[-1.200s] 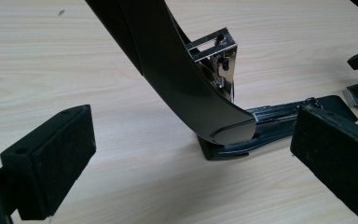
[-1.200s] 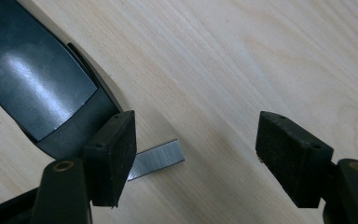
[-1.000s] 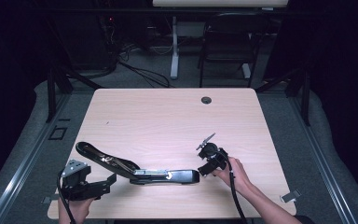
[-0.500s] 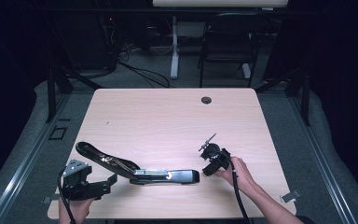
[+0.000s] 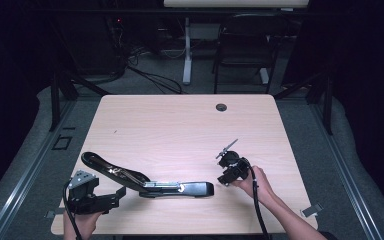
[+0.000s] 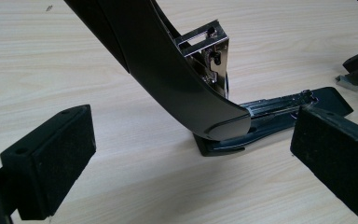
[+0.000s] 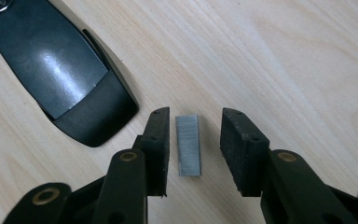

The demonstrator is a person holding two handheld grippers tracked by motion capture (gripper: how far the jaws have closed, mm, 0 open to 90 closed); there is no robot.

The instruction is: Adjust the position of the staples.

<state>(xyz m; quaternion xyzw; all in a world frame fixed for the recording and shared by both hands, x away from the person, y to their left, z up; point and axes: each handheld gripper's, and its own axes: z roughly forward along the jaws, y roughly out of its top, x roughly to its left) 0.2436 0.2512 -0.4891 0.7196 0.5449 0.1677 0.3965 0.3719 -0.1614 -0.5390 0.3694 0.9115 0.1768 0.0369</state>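
A black stapler [image 5: 150,182] lies opened out on the table's near side, its curved top arm raised at the left end, chrome magazine exposed, while a short grey staple strip [image 7: 188,144] lies flat just beside its right end.

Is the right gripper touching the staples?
Apart. In the right gripper view, the right gripper straddles the staples, its jaws just closing, with wood showing both sides.

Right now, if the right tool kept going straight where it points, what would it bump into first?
Probably the staples. The little strip lies on the table between the right tool's pads, which have just been closing around it without touching yet. Beyond it looks like bare table; the stapler sits off to one side.
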